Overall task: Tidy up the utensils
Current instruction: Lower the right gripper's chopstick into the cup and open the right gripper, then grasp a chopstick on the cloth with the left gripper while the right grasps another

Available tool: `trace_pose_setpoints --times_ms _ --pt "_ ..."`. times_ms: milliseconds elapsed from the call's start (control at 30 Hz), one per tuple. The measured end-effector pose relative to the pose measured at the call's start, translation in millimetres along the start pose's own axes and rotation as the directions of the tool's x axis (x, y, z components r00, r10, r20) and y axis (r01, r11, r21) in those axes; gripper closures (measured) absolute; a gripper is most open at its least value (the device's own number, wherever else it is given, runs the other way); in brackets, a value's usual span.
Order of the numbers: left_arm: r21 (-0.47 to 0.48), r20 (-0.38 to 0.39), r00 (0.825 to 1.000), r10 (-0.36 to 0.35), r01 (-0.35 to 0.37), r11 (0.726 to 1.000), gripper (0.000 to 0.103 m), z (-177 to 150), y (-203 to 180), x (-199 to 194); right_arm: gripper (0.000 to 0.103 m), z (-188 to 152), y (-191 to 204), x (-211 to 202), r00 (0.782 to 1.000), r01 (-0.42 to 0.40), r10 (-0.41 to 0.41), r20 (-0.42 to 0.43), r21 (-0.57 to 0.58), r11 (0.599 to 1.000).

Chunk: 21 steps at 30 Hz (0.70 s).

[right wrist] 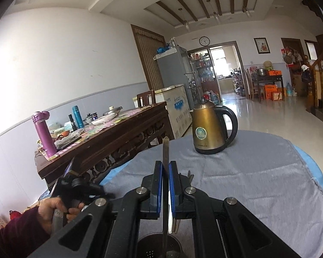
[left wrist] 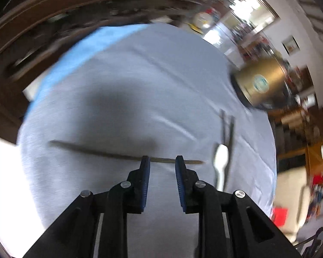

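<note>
The left gripper (left wrist: 162, 161) has its jaws partly apart and empty above the grey tablecloth (left wrist: 122, 81); a chopstick (left wrist: 109, 153) lies crosswise just beyond its tips, with a spoon (left wrist: 221, 161) to their right. The right gripper (right wrist: 165, 165) is clamped on an upright chopstick (right wrist: 165, 148) whose lower end hangs over a dark utensil holder (right wrist: 152, 247) beneath the jaws. A gold kettle (right wrist: 206, 129) stands beyond.

Matt grey cloth (right wrist: 258, 182) under a glossy brass-toned metal kettle (right wrist: 206, 129); carved dark wood table (right wrist: 118, 137).
</note>
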<state>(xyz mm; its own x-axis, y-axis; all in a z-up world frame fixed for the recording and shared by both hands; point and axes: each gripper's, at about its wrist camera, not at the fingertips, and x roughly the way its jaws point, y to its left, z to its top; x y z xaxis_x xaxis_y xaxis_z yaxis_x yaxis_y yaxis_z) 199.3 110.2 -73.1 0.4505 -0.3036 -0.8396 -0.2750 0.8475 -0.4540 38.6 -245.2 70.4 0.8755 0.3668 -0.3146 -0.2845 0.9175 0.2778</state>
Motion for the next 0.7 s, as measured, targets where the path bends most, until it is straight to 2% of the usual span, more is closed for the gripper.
trace_pose_setpoints --times_ms 200,300,367,400,500,533,633,700 --pt "0.182 -0.024 1.0 -0.013 0.017 0.983 0.077 10 -72 39 0.096 -10 -2 5 1.0 -0.007 0.007 -0.024 0.01 1.0" --pt "0.228 -0.038 0.999 -0.006 0.014 0.973 0.077 10 -91 61 0.096 -15 -3 8 0.999 -0.015 0.016 -0.048 0.01 1.0" --pt "0.244 -0.046 0.999 0.012 -0.001 0.97 0.077 6 -96 65 0.094 -17 -4 8 0.997 -0.031 0.032 -0.068 0.008 0.999" --pt "0.242 -0.038 0.999 -0.001 0.01 0.97 0.077 3 -96 62 0.092 -18 -5 5 0.997 -0.044 0.044 -0.068 0.004 0.999" --pt "0.25 -0.001 1.0 -0.013 0.013 0.968 0.076 -2 -91 46 0.057 -18 -12 -6 0.999 -0.04 0.04 -0.029 0.004 0.999" --pt "0.25 0.006 1.0 -0.011 0.009 0.968 0.074 -3 -88 41 0.037 -18 -17 -11 1.0 -0.031 0.031 -0.005 0.019 0.999" --pt "0.227 0.025 1.0 0.001 -0.006 0.974 0.073 -6 -68 25 0.034 -18 -31 -25 0.998 -0.025 0.021 0.067 0.064 0.998" --pt "0.167 0.032 0.999 0.018 -0.023 0.986 0.072 -9 -42 12 0.034 -15 -42 -34 0.995 -0.021 0.011 0.103 0.101 0.995"
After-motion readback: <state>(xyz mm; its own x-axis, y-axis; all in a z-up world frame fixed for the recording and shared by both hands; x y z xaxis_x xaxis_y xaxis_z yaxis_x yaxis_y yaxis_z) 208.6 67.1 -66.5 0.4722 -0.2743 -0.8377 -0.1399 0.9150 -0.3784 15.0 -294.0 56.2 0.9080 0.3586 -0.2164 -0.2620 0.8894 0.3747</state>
